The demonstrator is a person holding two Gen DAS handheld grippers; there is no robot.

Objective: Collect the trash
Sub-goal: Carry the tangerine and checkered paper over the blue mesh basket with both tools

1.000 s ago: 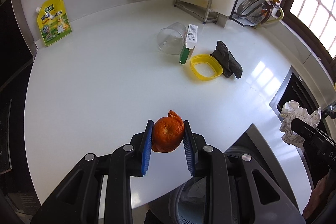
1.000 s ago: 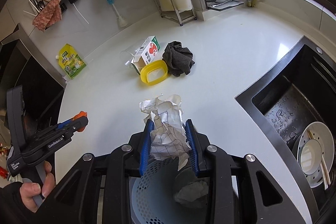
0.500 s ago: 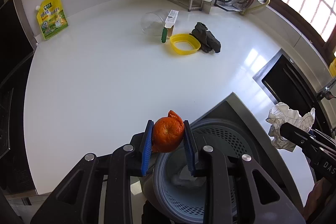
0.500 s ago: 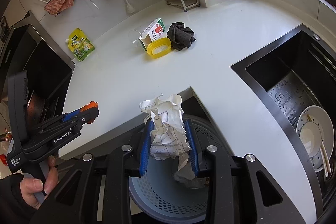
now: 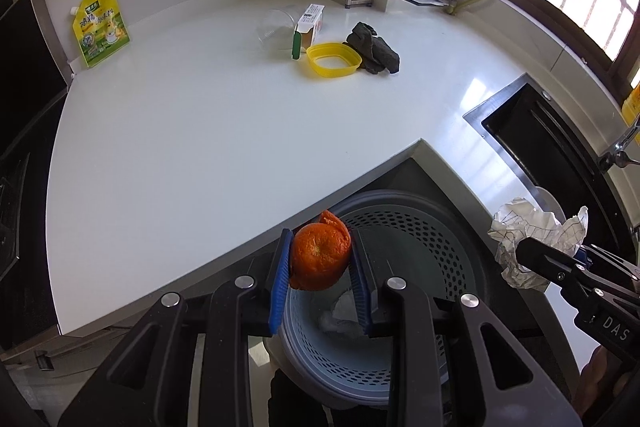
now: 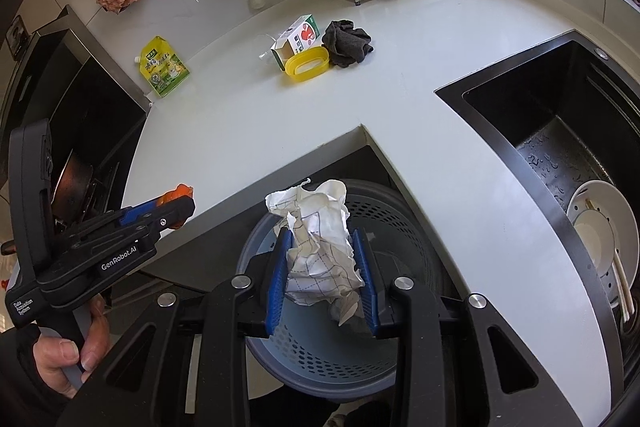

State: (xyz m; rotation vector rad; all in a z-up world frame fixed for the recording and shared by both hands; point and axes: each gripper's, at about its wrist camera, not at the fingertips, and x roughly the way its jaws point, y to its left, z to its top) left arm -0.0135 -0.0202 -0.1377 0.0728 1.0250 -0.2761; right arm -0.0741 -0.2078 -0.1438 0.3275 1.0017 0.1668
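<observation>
My left gripper (image 5: pixel 320 259) is shut on an orange peel (image 5: pixel 319 254) and hangs over the near rim of a grey perforated trash bin (image 5: pixel 404 223) that stands below the counter's inner corner. My right gripper (image 6: pixel 321 267) is shut on a crumpled white paper (image 6: pixel 318 239) with thin lines, held above the same bin (image 6: pixel 384 211). White scraps lie at the bin's bottom. In the left wrist view the right gripper's fingers (image 5: pixel 548 261) and the paper (image 5: pixel 528 227) show at the right. In the right wrist view the left gripper's fingers (image 6: pixel 176 205) and a bit of peel (image 6: pixel 178 191) show at the left.
On the white counter (image 5: pixel 200 131) lie a yellow lid (image 5: pixel 334 59), a small carton (image 5: pixel 310 23), a clear cup (image 5: pixel 276 29), a dark rag (image 5: pixel 374 49) and a yellow-green pouch (image 5: pixel 100 25). A black sink (image 6: pixel 568 155) with white dishes lies to the right. A hand (image 6: pixel 68 351) holds the left gripper.
Both grippers drew back off the counter and now hang over the bin, which has come fully into view. Each keeps its grip on its piece of trash.
</observation>
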